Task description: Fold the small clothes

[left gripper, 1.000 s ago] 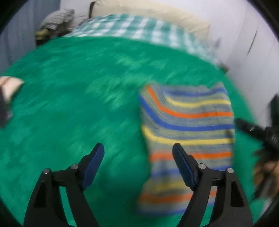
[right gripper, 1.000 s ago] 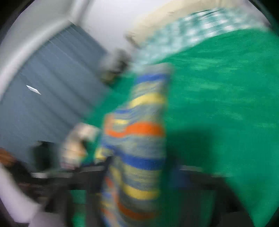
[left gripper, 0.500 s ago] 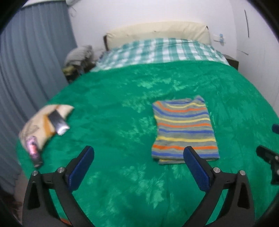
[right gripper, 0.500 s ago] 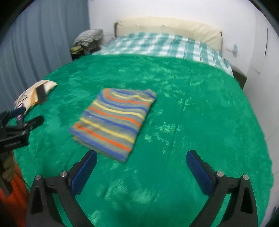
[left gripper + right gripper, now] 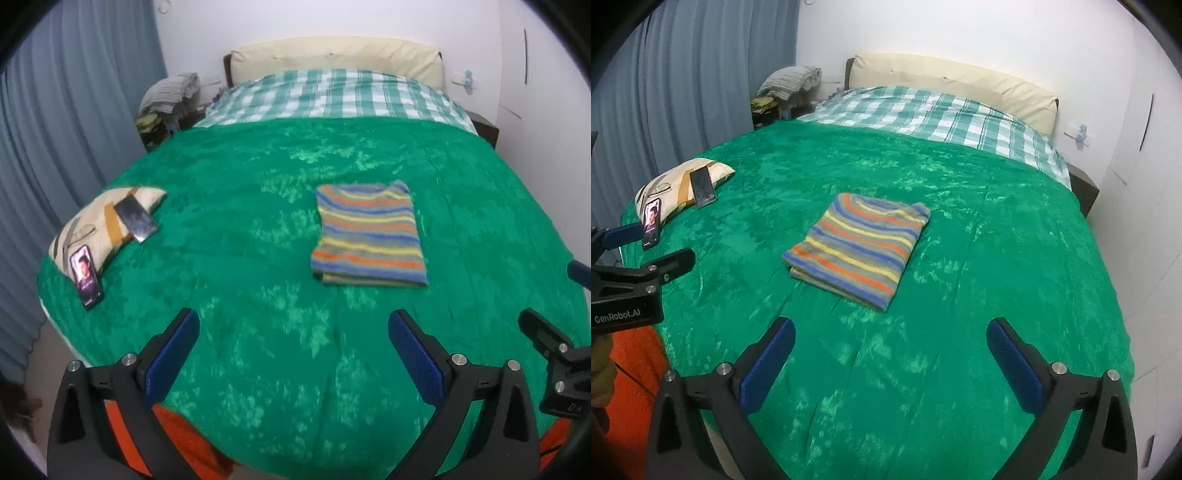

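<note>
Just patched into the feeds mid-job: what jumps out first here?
A folded striped garment lies flat mid-bed on the bright green blanket. Both claws, left and right, hang open and empty near the foot. Two phones rest against a small pillow at the bed's left edge.

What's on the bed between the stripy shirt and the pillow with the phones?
Nothing, only bare green blanket lies between the folded striped shirt and the small pillow; the left wrist view shows it best.
</note>
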{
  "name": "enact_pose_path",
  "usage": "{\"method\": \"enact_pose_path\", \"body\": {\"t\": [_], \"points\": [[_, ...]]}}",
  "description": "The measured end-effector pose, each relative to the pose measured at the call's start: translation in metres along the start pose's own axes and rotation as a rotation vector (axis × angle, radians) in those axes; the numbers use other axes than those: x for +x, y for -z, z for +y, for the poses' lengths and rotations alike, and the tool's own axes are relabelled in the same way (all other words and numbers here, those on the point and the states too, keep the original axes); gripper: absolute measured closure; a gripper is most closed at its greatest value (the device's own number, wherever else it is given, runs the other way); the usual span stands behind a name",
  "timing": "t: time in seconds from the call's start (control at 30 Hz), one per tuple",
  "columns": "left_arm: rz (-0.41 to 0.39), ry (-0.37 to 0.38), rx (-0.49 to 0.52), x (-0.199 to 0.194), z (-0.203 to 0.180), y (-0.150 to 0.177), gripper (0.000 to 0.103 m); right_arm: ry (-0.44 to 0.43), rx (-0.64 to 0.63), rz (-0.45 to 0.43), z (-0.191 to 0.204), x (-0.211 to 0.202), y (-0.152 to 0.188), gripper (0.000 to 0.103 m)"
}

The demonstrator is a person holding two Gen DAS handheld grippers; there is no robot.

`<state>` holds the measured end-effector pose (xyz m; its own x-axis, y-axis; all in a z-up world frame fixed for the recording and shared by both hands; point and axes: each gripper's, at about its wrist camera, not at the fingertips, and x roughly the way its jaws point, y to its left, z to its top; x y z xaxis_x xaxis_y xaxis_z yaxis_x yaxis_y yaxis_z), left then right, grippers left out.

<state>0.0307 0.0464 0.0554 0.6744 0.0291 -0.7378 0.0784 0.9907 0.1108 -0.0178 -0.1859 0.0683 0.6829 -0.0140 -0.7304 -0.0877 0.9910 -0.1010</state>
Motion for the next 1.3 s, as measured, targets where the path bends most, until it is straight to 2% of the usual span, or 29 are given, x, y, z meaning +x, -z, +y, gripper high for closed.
{"method": "enact_pose_path", "body": {"t": [0.1,0.33,1.03,1.3], "points": [[0.025,0.0,0.027,-0.003,-0.003,0.008,0.001,-0.001,0.005,0.012,0.005,-0.008,0.009,0.001],[0.026,-0.014,0.011,-0.009,0.002,0.015,0.001,0.005,0.013,0.019,0.008,-0.023,0.016,0.001],[0.016,-0.004,0.037,-0.029,0.002,0.017,0.0,0.026,0.001,0.012,0.016,-0.04,0.014,0.001],[0.003,0.009,0.044,-0.045,0.001,0.014,0.0,-0.01,0.029,-0.008,0.017,-0.058,0.005,0.001]]}}
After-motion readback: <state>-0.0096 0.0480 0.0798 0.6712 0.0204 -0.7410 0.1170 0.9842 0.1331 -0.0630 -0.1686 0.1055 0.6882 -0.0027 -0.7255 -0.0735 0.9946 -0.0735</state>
